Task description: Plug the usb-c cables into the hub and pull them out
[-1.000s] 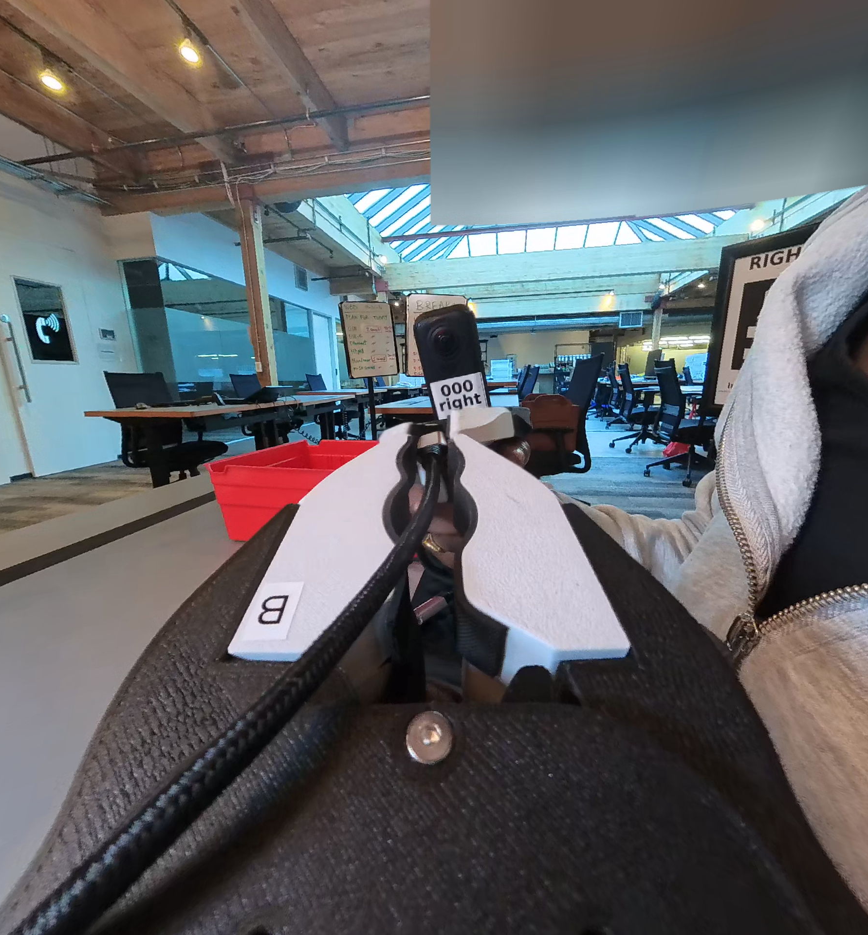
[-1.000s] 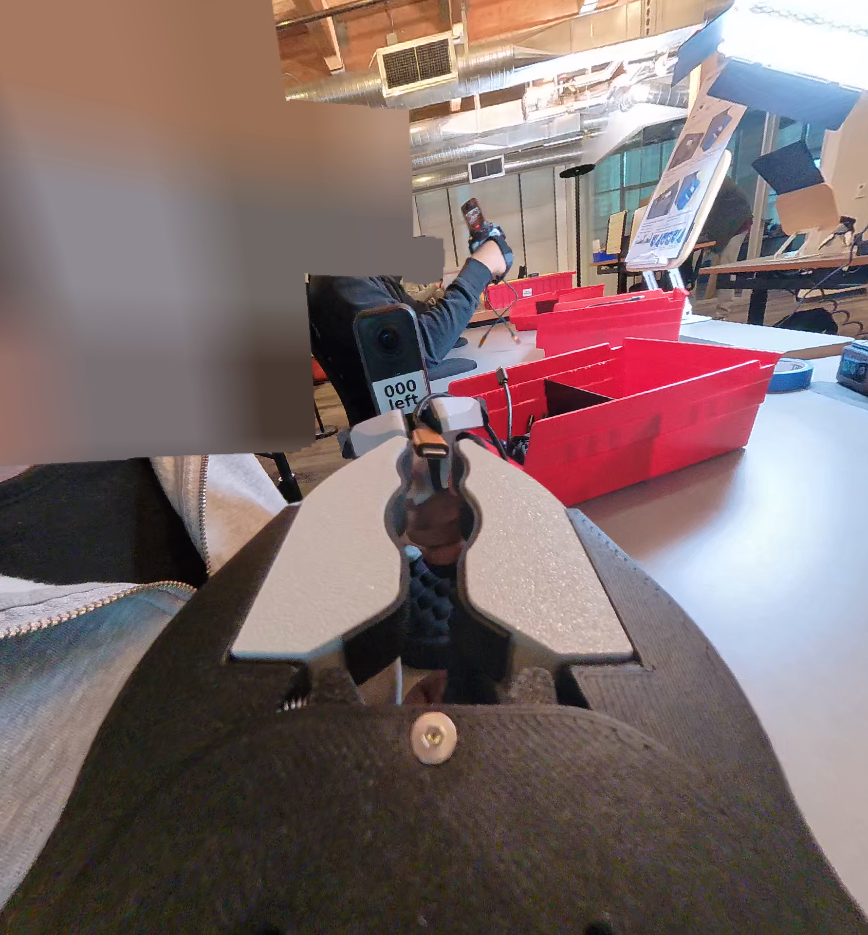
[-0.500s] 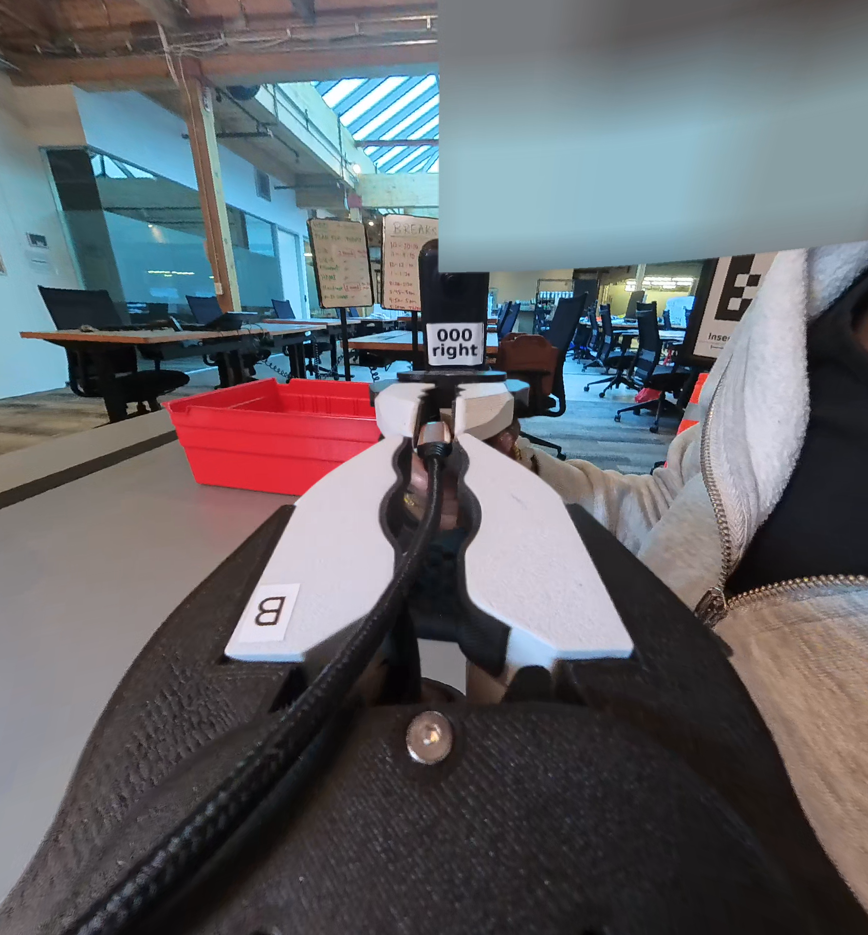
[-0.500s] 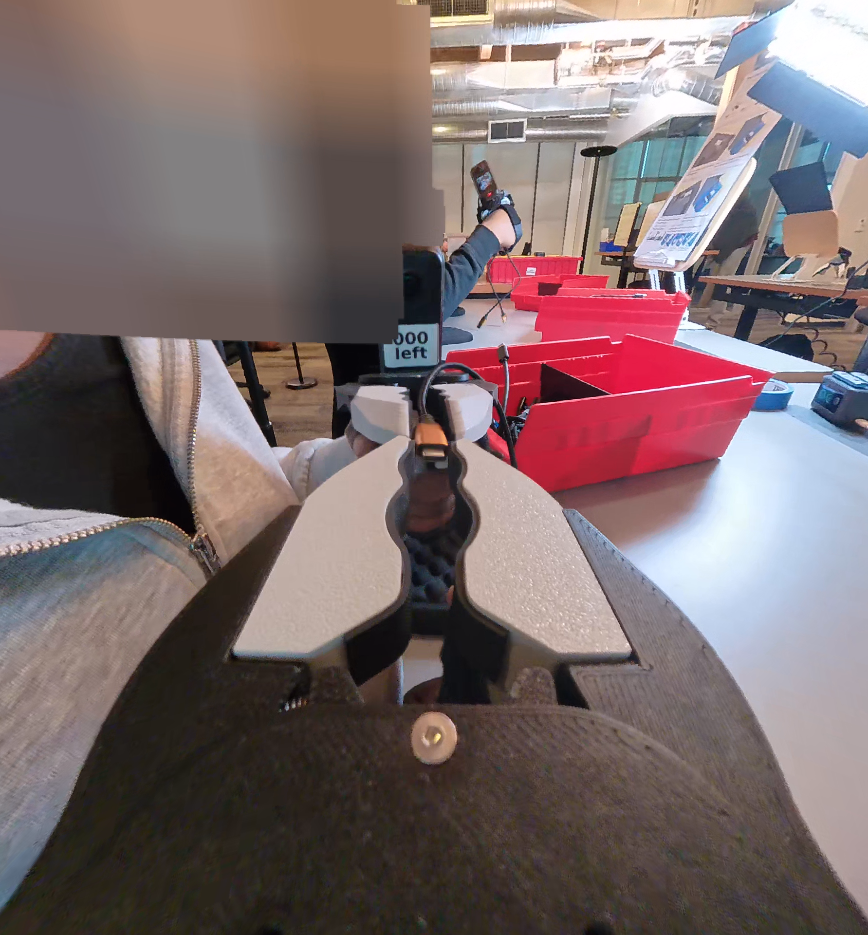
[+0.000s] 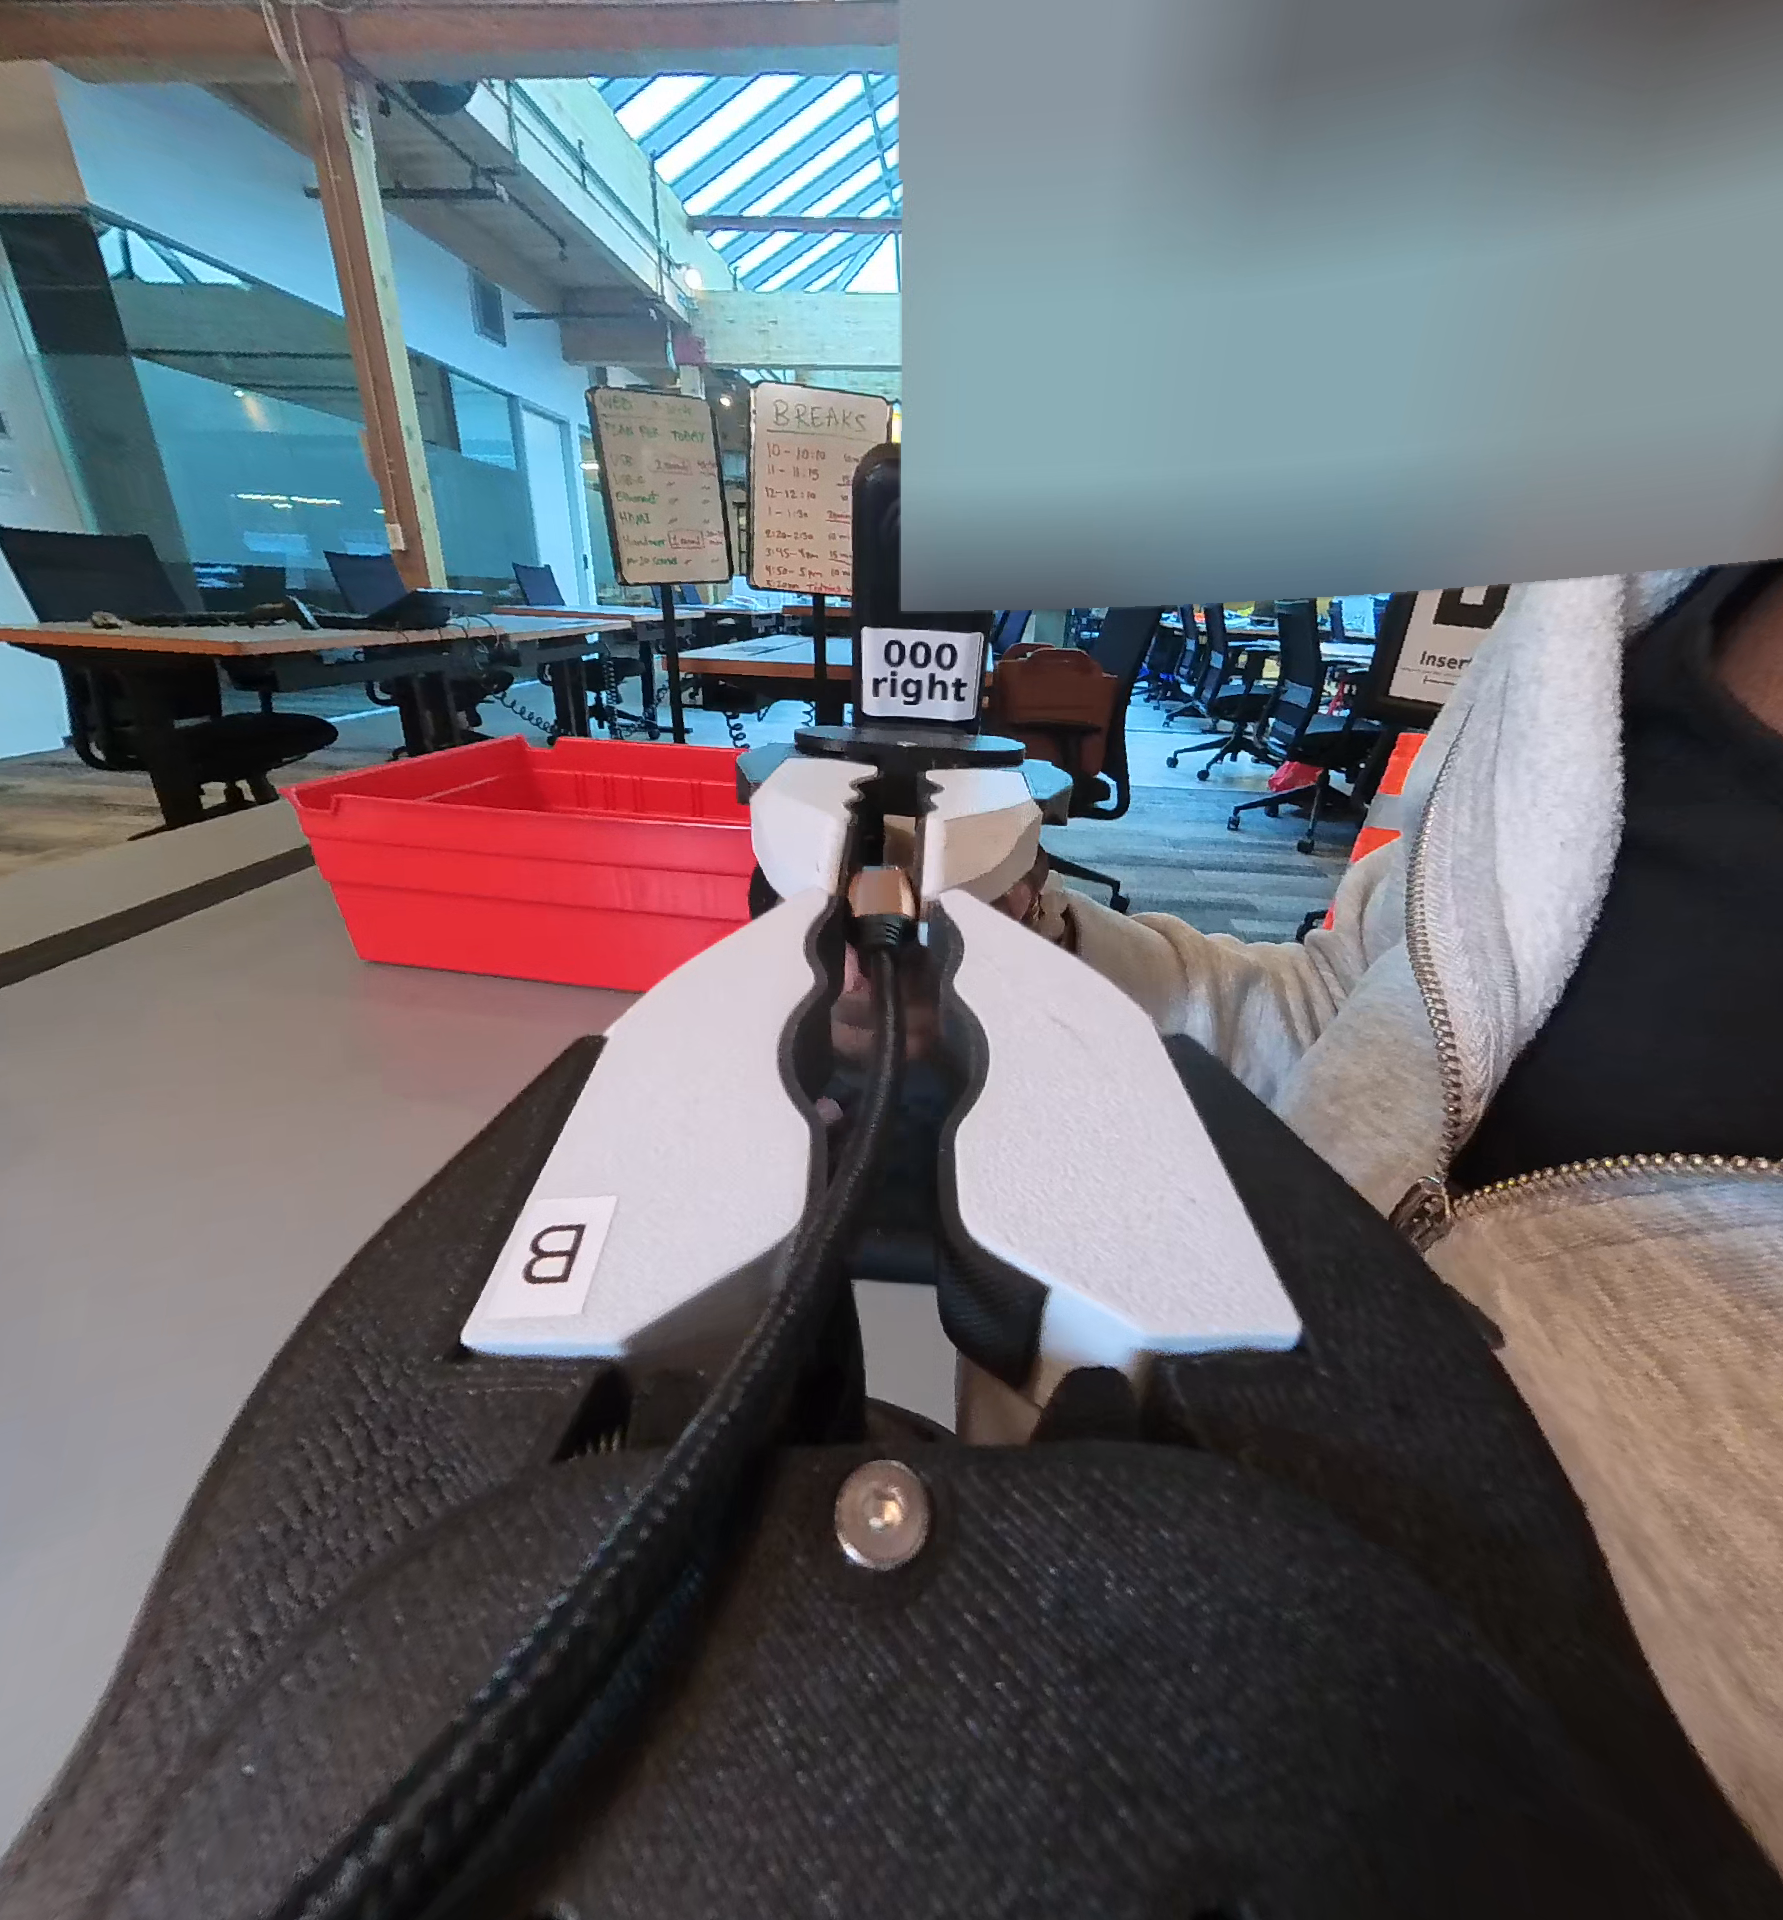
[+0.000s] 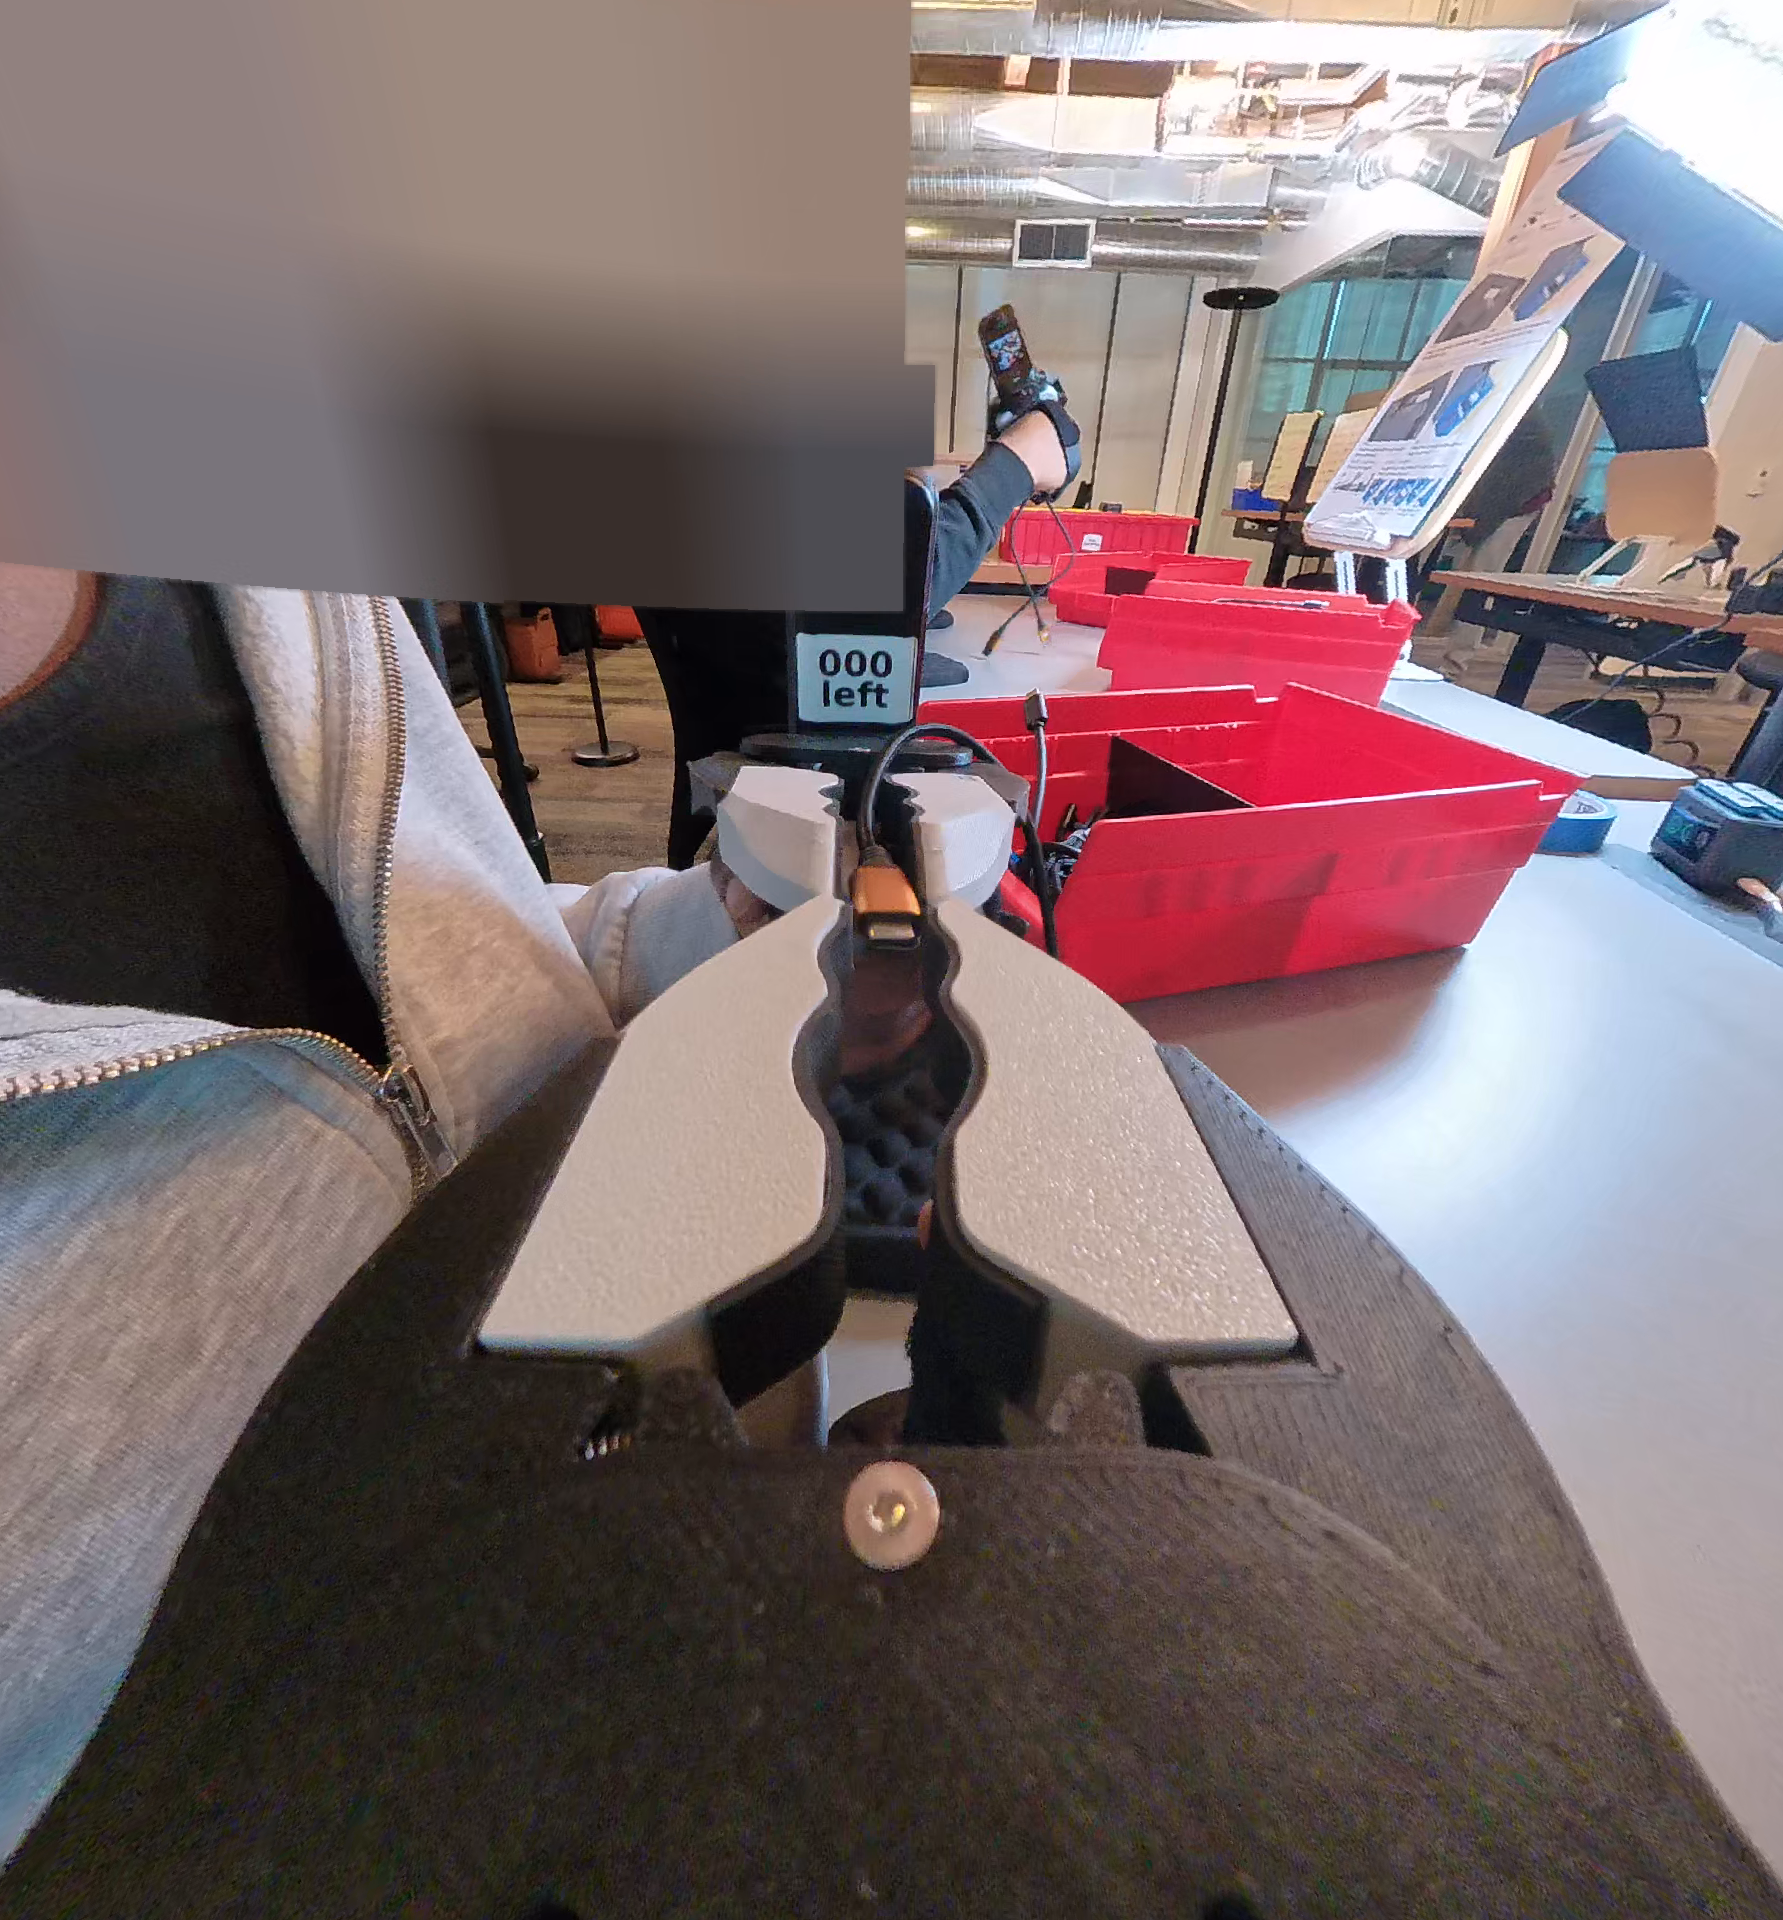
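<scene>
Red bin [image 5: 544, 862]: on the grey table [image 5: 139, 1091], ten o'clock.
Divided red bin [image 6: 1282, 842]: two o'clock, more red bins behind.
Blue tape roll [image 6: 1583, 821]: three o'clock, beside a dark device [image 6: 1728, 836].
Whiteboards [image 5: 658, 488]: eleven o'clock.

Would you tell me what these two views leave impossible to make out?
- Hub: unseen in both views; possibly hidden between the right gripper fingers.
- USB-C plug: right wrist view, whatever its tip meets is shadowed between those fingers.
- Braided cable tail: left wrist view, cut off by bottom edge.

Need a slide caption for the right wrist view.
Two grippers meet tip to tip around an orange USB-C plug.
</scene>
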The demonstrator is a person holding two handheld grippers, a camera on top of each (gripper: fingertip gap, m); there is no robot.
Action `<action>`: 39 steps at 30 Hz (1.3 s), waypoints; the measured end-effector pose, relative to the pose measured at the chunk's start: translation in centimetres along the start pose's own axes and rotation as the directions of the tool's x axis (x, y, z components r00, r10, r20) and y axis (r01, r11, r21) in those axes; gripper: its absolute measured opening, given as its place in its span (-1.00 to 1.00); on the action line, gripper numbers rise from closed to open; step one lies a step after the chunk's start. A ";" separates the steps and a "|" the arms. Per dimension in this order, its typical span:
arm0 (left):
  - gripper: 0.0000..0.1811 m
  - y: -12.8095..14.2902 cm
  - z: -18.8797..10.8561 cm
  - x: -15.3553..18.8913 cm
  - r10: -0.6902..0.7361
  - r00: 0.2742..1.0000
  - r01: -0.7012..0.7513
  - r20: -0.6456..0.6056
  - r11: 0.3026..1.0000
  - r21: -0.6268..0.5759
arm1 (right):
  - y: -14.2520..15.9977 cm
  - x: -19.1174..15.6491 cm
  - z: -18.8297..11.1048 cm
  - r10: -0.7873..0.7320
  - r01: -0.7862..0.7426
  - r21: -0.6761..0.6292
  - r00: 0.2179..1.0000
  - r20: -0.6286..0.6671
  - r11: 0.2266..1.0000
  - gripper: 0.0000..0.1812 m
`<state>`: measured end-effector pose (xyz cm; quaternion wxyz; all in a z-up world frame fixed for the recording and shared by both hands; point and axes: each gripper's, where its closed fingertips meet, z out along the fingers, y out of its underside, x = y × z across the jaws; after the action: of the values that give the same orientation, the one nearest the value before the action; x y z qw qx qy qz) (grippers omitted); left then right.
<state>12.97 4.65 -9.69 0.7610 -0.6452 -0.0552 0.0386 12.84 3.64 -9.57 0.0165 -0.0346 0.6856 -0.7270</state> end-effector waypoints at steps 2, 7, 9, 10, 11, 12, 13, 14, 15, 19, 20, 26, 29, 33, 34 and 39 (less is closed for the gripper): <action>-0.86 0.0 -0.1 -0.2 0.023 1.000 -0.023 0.015 1.000 -0.003 | 0.1 0.1 0.0 0.006 -0.006 -0.008 1.000 -0.002 1.000 -0.87; -0.86 -0.1 -0.5 -0.9 0.066 0.995 -0.066 0.072 0.998 -0.005 | 0.1 2.1 -2.1 -0.032 0.015 -0.125 0.991 -0.130 0.992 -0.68; -0.86 0.1 -1.0 -1.7 0.070 0.991 -0.070 0.112 0.998 -0.010 | 1.2 3.7 -3.9 0.034 -0.087 -0.230 0.974 -0.222 0.969 -0.56; -0.86 0.2 -1.2 -2.2 0.075 0.988 -0.074 0.137 0.997 -0.013 | 2.4 4.7 -4.8 0.073 -0.163 -0.305 0.956 -0.285 0.938 -0.50; -0.86 0.3 -1.5 -2.6 0.075 0.985 -0.074 0.157 0.997 -0.009 | 3.8 5.5 -5.8 0.108 -0.243 -0.374 0.932 -0.347 0.895 -0.47; -0.86 0.3 -1.6 -2.7 0.071 0.984 -0.072 0.162 0.997 -0.003 | 5.3 6.1 -6.6 0.140 -0.325 -0.427 0.902 -0.409 0.844 -0.48; -0.86 0.4 -1.7 -2.9 0.065 0.984 -0.066 0.164 0.998 0.004 | 6.9 6.7 -7.3 0.164 -0.404 -0.464 0.865 -0.475 0.788 -0.50; -0.86 0.5 -1.7 -2.9 0.060 0.984 -0.063 0.166 0.998 0.009 | 8.5 7.1 -7.9 0.183 -0.478 -0.492 0.827 -0.531 0.728 -0.53; -0.86 0.6 -1.7 -3.0 0.060 0.985 -0.062 0.164 0.998 0.008 | 10.0 7.1 -8.4 0.207 -0.537 -0.521 0.801 -0.562 0.664 -0.53; -0.86 1.2 -1.5 -2.7 0.068 0.986 -0.067 0.152 0.998 -0.007 | 13.0 6.8 -8.4 0.330 -0.673 -0.567 0.734 -0.594 0.475 -0.45; -0.86 1.3 -1.4 -2.7 0.073 0.986 -0.072 0.149 0.997 -0.012 | 13.4 6.7 -8.3 0.341 -0.680 -0.588 0.731 -0.591 0.439 -0.45; -0.86 1.5 -1.6 -2.4 0.062 0.990 -0.062 0.126 0.998 -0.004 | 15.0 6.4 -7.1 0.278 -0.598 -0.714 0.802 -0.529 0.364 -0.72; -0.86 1.7 -1.7 -2.9 0.026 0.990 -0.024 0.140 1.000 -0.016 | 13.7 6.3 -6.4 0.111 -0.360 -0.763 0.927 -0.359 0.536 -0.73; -0.86 2.6 -1.5 -2.8 0.022 0.991 -0.012 0.135 0.997 -0.076 | 10.0 5.2 -6.4 -0.131 -0.070 -0.741 0.969 -0.210 0.667 -0.74; -0.86 2.9 -1.3 -2.6 0.035 0.992 -0.023 0.124 0.995 -0.097 | 9.1 4.5 -6.5 -0.180 0.009 -0.732 0.971 -0.156 0.681 -0.75; -0.86 4.0 -0.4 -1.3 0.095 0.995 -0.086 0.044 0.982 -0.169 | 7.4 1.5 -6.8 -0.325 0.240 -0.720 0.946 0.022 0.651 -0.75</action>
<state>11.83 4.75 -13.72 0.7002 -0.7072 -0.0484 0.0850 10.64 9.90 -17.26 -0.1490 -0.1048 0.8990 -0.3982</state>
